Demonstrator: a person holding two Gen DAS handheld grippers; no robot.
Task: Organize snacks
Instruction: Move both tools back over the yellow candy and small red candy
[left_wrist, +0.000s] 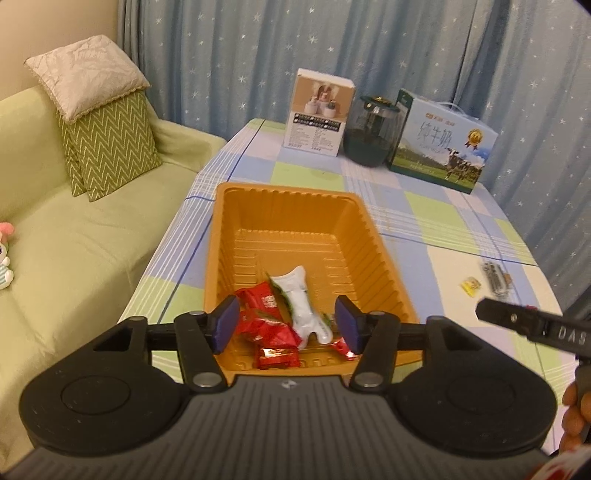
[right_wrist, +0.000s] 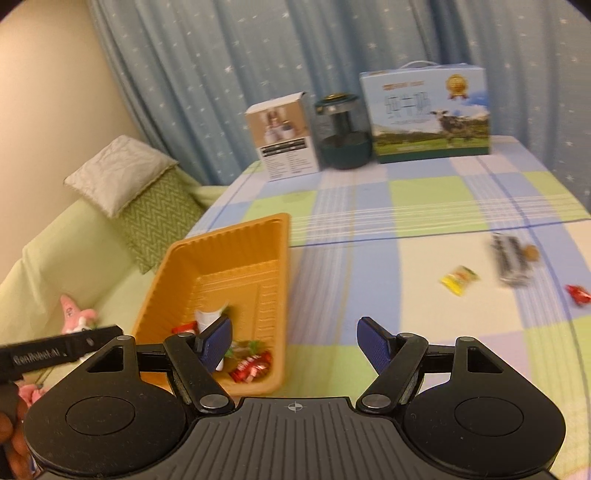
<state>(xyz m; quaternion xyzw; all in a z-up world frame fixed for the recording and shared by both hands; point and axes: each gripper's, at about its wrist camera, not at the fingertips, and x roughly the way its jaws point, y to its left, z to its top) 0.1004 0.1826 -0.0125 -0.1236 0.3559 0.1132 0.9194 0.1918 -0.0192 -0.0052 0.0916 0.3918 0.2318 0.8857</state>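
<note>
Orange plastic tray (left_wrist: 280, 218) sits on a checked blue, green and white tablecloth (right_wrist: 369, 206), beside a pale green sofa (left_wrist: 74, 240). Red packets (left_wrist: 266, 314) and a white packet (left_wrist: 301, 295) lie in the tray's near end. Left gripper (left_wrist: 288, 323) hangs above them, jaws partly open and holding nothing. Right gripper (right_wrist: 301, 341) hovers over the cloth just right of the tray, jaws wide apart and empty. Loose on the cloth to the right lie a yellow snack (right_wrist: 458, 279), a dark striped packet (right_wrist: 511, 264) and a red candy (right_wrist: 578, 294). Two boxes and a dark jar (right_wrist: 341, 133) stand at the far edge, before starry blue curtains (left_wrist: 221, 48).
</note>
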